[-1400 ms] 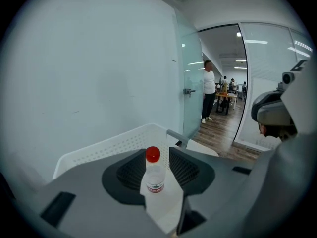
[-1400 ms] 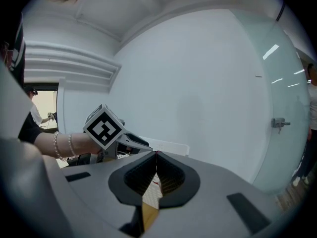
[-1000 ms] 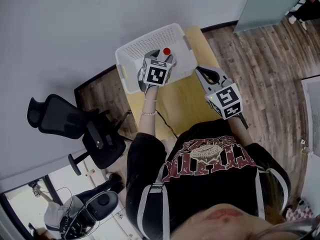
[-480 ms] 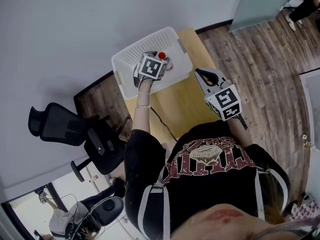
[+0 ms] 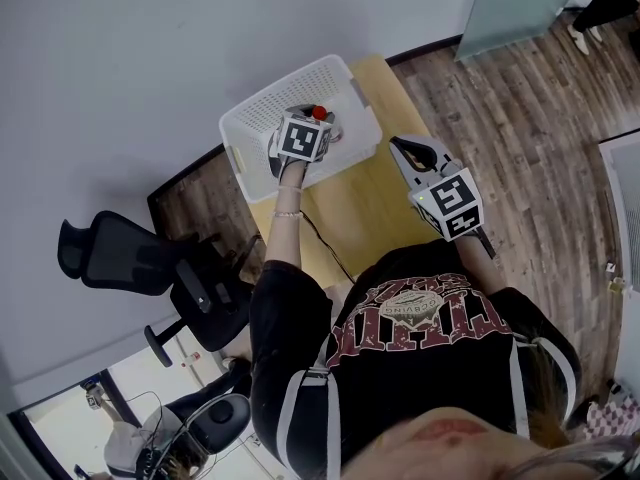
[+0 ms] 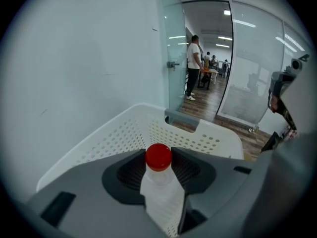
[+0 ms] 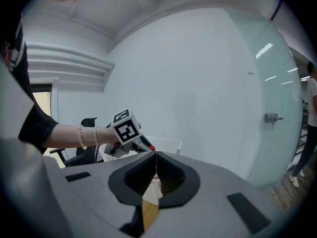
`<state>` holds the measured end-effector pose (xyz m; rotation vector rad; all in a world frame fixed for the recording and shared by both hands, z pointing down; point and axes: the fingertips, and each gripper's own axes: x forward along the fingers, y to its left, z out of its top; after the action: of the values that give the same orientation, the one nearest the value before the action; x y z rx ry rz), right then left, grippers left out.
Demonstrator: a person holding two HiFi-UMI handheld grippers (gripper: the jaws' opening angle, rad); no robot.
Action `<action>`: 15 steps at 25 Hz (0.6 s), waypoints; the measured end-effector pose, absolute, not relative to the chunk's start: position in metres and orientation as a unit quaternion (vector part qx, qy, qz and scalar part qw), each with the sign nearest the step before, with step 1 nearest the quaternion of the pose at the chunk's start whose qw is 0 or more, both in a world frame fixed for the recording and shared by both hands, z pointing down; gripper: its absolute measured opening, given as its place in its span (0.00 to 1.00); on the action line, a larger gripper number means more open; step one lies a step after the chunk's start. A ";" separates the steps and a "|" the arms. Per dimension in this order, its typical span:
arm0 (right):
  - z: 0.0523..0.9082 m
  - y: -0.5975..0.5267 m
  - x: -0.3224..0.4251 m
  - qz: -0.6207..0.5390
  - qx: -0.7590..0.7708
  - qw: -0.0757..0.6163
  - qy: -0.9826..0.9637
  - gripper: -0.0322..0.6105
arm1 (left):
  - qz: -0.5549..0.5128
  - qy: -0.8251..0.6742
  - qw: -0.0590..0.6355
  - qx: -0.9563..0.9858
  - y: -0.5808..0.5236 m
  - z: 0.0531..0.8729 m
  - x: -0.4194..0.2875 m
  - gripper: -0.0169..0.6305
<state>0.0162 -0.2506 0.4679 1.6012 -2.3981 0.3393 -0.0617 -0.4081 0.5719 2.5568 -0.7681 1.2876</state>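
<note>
One clear, red-capped bottle (image 6: 161,198) sits clamped in the left tongs (image 6: 156,155); right tongs (image 7: 156,158) pressed together, empty.

Nothing reads clearly: arched lettering on the T-shirt (image 5: 410,318) at six o'clock is upside down and blurred; the left gripper (image 5: 319,118) cube bears only a pattern.

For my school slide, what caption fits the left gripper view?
Left claw holds a red-capped bottle over a white basket.
</note>
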 end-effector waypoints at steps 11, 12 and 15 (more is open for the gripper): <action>0.471 -0.249 0.016 0.119 0.549 0.116 -0.819 0.08 | 0.408 -0.268 0.097 0.867 -0.407 0.570 -0.063 0.33; 0.470 -0.248 0.016 0.119 0.549 0.116 -0.819 0.08 | 0.408 -0.269 0.098 0.867 -0.408 0.570 -0.064 0.33; 0.469 -0.248 0.016 0.117 0.551 0.114 -0.818 0.08 | 0.409 -0.270 0.097 0.866 -0.408 0.569 -0.067 0.33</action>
<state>0.0161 -0.2481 0.4693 1.6161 -2.3994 0.3440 -0.0667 -0.4076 0.5685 2.5636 -0.8000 1.2123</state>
